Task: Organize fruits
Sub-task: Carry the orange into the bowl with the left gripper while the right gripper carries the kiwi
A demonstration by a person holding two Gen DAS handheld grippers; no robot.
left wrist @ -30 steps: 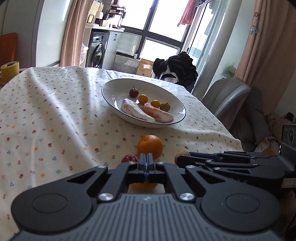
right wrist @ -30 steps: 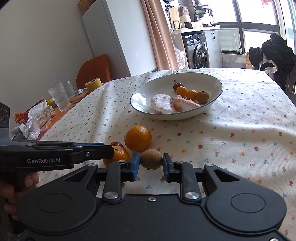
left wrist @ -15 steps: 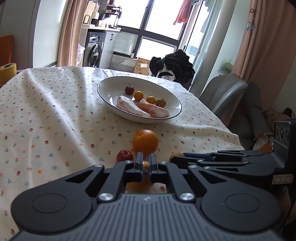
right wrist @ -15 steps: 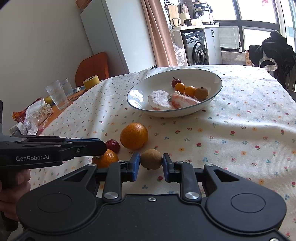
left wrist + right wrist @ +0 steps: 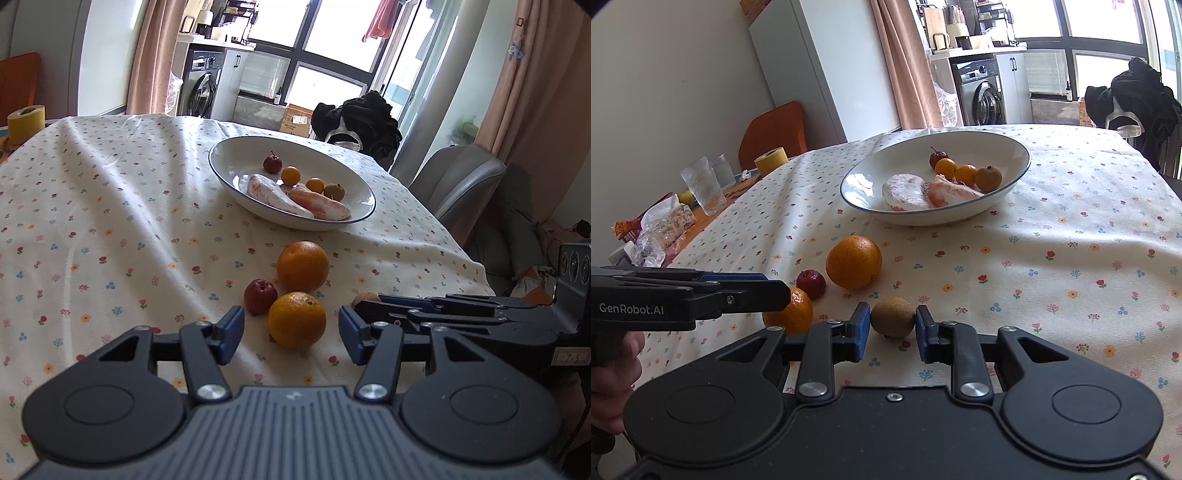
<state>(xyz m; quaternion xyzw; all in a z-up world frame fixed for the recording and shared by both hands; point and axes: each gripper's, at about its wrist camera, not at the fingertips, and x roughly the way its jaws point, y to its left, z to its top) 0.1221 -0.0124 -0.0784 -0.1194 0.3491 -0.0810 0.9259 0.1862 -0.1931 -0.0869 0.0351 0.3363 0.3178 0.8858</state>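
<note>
A: What's laid out?

B: Floral tablecloth (image 5: 110, 206), white bowl (image 5: 236, 162) far centre holding small fruits and two pink pieces. Near of it: big orange (image 5: 303, 266), small orange (image 5: 296, 319), red fruit (image 5: 260, 296).

A: Grippers?

B: My left gripper (image 5: 291, 334) is spread wide, small orange sits between the pads, not touched. Right gripper (image 5: 892, 328) is clenched on the brown kiwi (image 5: 892, 317), both pads touching.

A: Views differ?

B: Only the right wrist shows the kiwi fully, plus glasses (image 5: 703, 190) far left. Left wrist shows just its tip behind the right gripper.

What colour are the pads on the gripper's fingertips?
Blue, on black fingers; clearest in the left wrist view.
</note>
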